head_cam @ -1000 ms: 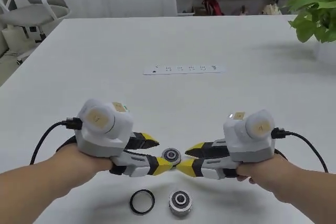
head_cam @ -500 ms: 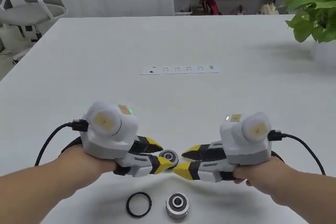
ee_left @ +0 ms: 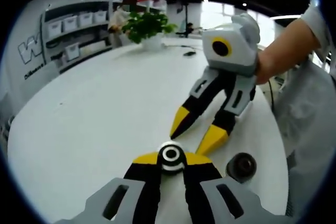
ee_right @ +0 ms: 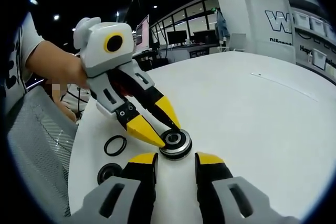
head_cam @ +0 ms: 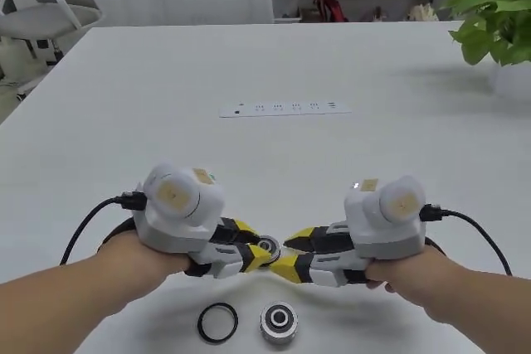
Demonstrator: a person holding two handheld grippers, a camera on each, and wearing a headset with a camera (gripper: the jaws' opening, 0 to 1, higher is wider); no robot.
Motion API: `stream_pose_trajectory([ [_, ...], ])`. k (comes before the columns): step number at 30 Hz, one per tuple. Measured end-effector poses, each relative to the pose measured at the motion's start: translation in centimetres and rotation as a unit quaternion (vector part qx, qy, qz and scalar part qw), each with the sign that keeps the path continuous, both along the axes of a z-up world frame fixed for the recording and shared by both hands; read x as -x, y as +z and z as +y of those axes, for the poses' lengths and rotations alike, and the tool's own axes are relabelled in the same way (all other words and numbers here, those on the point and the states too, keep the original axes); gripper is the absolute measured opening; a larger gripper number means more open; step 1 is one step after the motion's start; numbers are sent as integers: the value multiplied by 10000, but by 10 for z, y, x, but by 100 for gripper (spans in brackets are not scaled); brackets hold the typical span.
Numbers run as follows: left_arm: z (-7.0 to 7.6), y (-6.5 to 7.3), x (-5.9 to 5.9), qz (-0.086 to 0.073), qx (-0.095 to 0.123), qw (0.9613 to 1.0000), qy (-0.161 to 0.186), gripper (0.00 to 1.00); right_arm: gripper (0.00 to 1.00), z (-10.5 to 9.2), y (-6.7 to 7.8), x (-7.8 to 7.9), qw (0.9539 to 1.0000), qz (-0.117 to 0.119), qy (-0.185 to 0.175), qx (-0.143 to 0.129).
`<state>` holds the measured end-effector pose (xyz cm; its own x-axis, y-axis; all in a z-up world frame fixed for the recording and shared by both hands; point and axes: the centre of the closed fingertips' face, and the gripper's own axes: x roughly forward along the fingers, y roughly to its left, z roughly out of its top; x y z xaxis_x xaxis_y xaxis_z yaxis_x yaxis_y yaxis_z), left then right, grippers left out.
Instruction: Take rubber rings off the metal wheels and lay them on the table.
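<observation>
Rubber-stripping in hand. Pinching the metal wheel (ee_right: pixel 175 141) in the left gripper (head_cam: pixel 255 244), near centre of the table (head_cam: pixel 249 64); right gripper (ee_left: pixel 191 141) spread just right. Next: nip the rubber ring (ee_right: pixel 177 154), peel off.

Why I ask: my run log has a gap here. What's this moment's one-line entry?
left hand-held gripper: shut on metal wheel | right hand-held gripper: open, facing wheel | table: loose rubber ring, second wheel
</observation>
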<state>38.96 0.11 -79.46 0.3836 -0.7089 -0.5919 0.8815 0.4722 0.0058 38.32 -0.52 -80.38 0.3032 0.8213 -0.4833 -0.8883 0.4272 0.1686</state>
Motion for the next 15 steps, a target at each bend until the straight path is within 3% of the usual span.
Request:
stream_pose_trajectory([
  [15,0,1,1,-41,-59,9999,90,13,27,13,1,-2,10000,-76,-31,-55],
])
